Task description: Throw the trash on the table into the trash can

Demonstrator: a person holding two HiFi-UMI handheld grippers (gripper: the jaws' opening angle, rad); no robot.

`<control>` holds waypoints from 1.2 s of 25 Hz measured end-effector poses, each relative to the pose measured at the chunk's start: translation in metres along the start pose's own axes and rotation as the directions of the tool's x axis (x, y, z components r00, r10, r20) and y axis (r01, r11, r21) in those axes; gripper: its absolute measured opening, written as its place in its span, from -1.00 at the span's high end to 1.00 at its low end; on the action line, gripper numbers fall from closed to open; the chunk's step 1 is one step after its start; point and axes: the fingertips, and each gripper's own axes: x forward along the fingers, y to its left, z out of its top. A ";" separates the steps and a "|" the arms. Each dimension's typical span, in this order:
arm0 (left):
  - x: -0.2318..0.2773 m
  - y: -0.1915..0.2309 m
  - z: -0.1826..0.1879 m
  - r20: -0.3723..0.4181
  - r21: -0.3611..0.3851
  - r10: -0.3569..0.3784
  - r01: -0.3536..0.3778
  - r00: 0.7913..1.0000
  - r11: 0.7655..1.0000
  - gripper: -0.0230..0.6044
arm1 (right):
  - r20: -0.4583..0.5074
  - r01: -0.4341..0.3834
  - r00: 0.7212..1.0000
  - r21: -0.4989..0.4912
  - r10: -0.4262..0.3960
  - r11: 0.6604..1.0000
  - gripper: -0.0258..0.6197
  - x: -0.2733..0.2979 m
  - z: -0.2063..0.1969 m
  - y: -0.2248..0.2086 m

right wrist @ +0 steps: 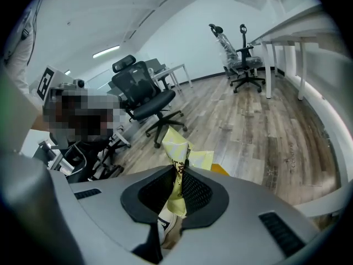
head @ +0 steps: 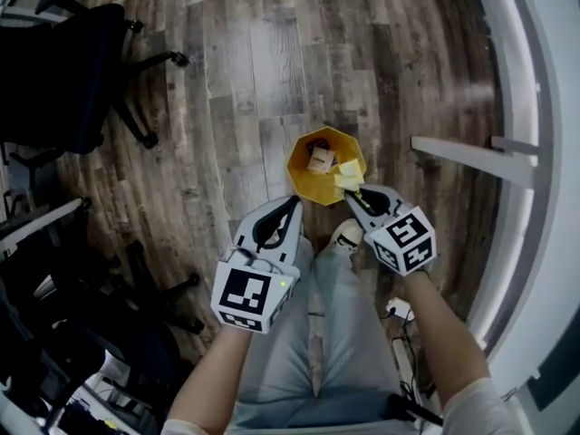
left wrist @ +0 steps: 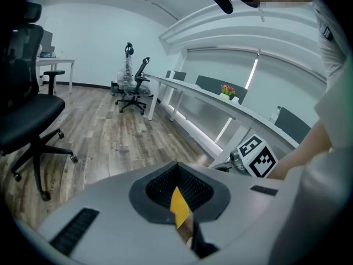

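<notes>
A yellow trash can (head: pixel 301 172) stands on the wood floor just ahead of my knees, with a small carton and paper inside. My right gripper (head: pixel 353 196) hovers at the can's near right rim, shut on a crumpled pale-yellow wrapper (head: pixel 349 176) that hangs over the opening. In the right gripper view the wrapper (right wrist: pixel 175 143) sticks up from between the closed jaws of the gripper (right wrist: pixel 179 173), and a corner of the can (right wrist: pixel 222 170) shows behind it. My left gripper (head: pixel 292 205) is shut and holds nothing, its tips near the can's front rim. Through its jaw slit (left wrist: pixel 179 195) only a yellow sliver shows.
Black office chairs (head: pixel 63 71) stand to the left and lower left. A white desk (head: pixel 471 157) runs along the right side. The person's legs and a white shoe (head: pixel 345 236) are below the can. Cables (head: pixel 399 312) lie on the floor at the right.
</notes>
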 end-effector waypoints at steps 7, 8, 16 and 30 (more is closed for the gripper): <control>0.030 0.019 -0.046 -0.013 0.004 -0.001 0.001 1.000 1.000 0.93 | -0.049 -0.007 0.999 -0.003 0.007 1.000 0.74 0.061 -0.055 -0.021; 0.033 0.021 -0.053 -0.014 0.003 0.002 -0.001 1.000 1.000 0.93 | -0.057 -0.008 0.998 -0.002 0.008 1.000 0.73 0.068 -0.062 -0.025; 0.051 0.039 -0.092 -0.026 -0.023 0.022 -0.023 0.999 0.999 0.93 | -0.059 -0.005 0.998 0.024 0.006 1.000 0.73 0.114 -0.095 -0.047; 0.048 0.045 -0.100 -0.021 -0.029 0.025 -0.025 0.999 0.999 0.93 | -0.088 0.040 0.995 -0.016 -0.041 0.999 0.35 0.125 -0.100 -0.060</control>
